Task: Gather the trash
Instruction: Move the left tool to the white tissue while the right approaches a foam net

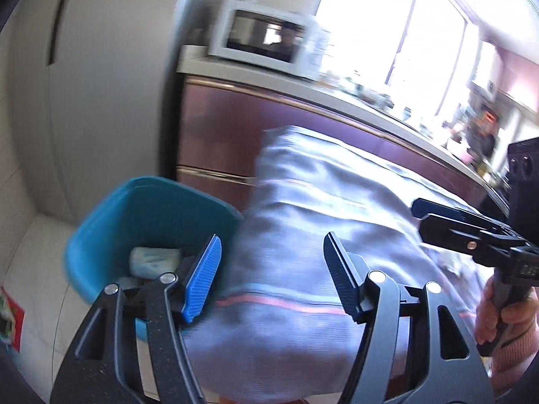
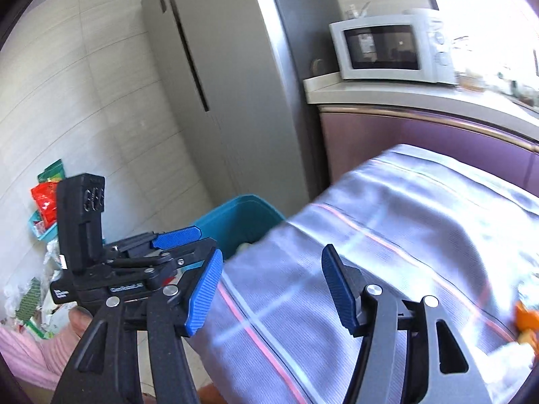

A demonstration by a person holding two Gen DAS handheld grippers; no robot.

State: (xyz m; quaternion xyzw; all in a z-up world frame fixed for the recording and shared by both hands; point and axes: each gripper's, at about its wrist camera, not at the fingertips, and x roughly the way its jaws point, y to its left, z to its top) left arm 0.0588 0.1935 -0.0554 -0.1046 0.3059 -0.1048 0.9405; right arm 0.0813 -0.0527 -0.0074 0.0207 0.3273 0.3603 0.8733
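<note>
A teal trash bin (image 1: 148,215) stands on the floor by the table corner, with a pale wrapper (image 1: 153,261) inside; it also shows in the right wrist view (image 2: 242,222). My left gripper (image 1: 269,269) is open and empty, above the bin's edge and the table corner. My right gripper (image 2: 271,286) is open and empty over the table. Each gripper shows in the other's view: the right gripper (image 1: 448,219) at the right, the left gripper (image 2: 168,245) at the left. Orange and white scraps (image 2: 524,323) lie on the tablecloth at the right edge.
The table wears a grey cloth with pink stripes (image 2: 421,235). A grey fridge (image 2: 219,101) stands behind the bin. A white microwave (image 2: 390,47) sits on a purple cabinet counter (image 2: 404,97). Snack packets and litter (image 2: 40,235) pile by the tiled wall at left.
</note>
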